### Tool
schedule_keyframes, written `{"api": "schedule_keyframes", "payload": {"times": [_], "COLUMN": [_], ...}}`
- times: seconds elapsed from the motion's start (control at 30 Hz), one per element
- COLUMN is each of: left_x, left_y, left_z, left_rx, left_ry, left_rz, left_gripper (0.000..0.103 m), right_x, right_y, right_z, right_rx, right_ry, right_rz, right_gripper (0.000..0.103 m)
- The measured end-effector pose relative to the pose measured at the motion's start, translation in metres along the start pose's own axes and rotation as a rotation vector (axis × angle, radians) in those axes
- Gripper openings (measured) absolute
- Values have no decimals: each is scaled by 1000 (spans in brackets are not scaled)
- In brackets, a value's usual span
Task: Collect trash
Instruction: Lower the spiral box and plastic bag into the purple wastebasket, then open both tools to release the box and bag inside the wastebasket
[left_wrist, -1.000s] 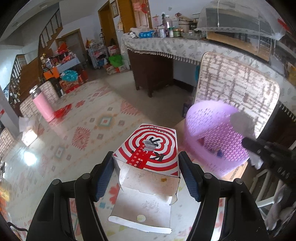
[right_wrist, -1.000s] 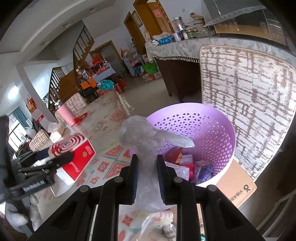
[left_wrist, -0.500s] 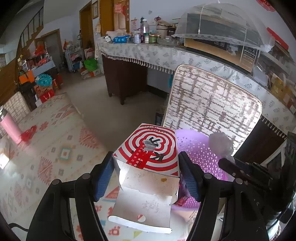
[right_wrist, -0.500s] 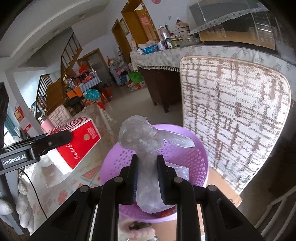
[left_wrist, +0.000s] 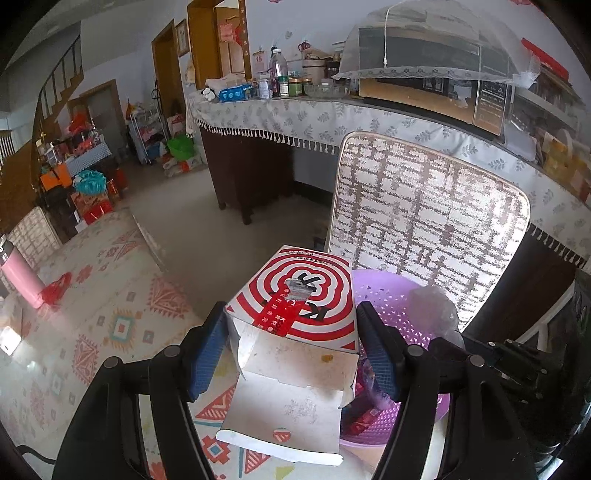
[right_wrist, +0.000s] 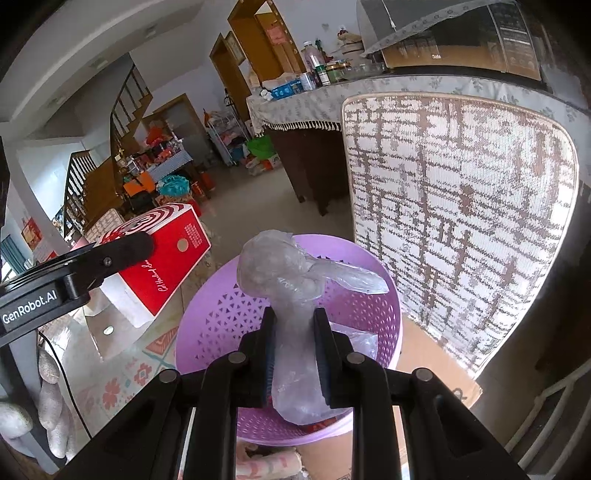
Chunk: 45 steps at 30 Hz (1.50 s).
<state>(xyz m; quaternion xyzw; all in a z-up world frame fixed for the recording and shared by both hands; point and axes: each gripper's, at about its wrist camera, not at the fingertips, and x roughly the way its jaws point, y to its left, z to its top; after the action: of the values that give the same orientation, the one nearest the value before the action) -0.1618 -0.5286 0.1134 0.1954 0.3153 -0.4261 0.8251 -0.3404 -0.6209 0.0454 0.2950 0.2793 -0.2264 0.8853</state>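
Note:
My left gripper (left_wrist: 291, 325) is shut on a red-and-white cardboard box (left_wrist: 299, 306) with an open flap, held above the left rim of a purple perforated basket (left_wrist: 391, 306). The box also shows in the right wrist view (right_wrist: 162, 251). My right gripper (right_wrist: 293, 325) is shut on a crumpled clear plastic bag (right_wrist: 288, 273) and holds it over the basket (right_wrist: 229, 317). The bag shows in the left wrist view (left_wrist: 432, 306). Red packets lie in the basket bottom.
A patterned cushion (left_wrist: 424, 221) leans behind the basket. A table with a tasselled cloth (left_wrist: 295, 118) holds bottles and jars. A patterned rug (left_wrist: 110, 302) covers the floor. A pink bottle (left_wrist: 18, 273) stands at the far left. Flat cardboard (right_wrist: 436, 369) lies under the basket.
Both grippers have risen and come in over the basket. The box has moved right to the basket's rim, and the bag now sits above the basket's opening.

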Motion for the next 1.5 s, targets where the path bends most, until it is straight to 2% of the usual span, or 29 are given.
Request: {"api": "schedule_keyframes", "payload": {"times": [0.27,1.5], "left_x": [7,64], "left_y": [4,1], "left_z": [-1,-4], "left_rx": [-4,-58], "left_ry": [14,112], "left_rz": [8,-81], "left_gripper": [69,69], "right_x": [2,23], "right_y": [2,-9], "right_z": [-2,4], "right_rx": [2,9], "right_ry": [3,43], "right_rz": [7,-33], "right_gripper": [22,22]}}
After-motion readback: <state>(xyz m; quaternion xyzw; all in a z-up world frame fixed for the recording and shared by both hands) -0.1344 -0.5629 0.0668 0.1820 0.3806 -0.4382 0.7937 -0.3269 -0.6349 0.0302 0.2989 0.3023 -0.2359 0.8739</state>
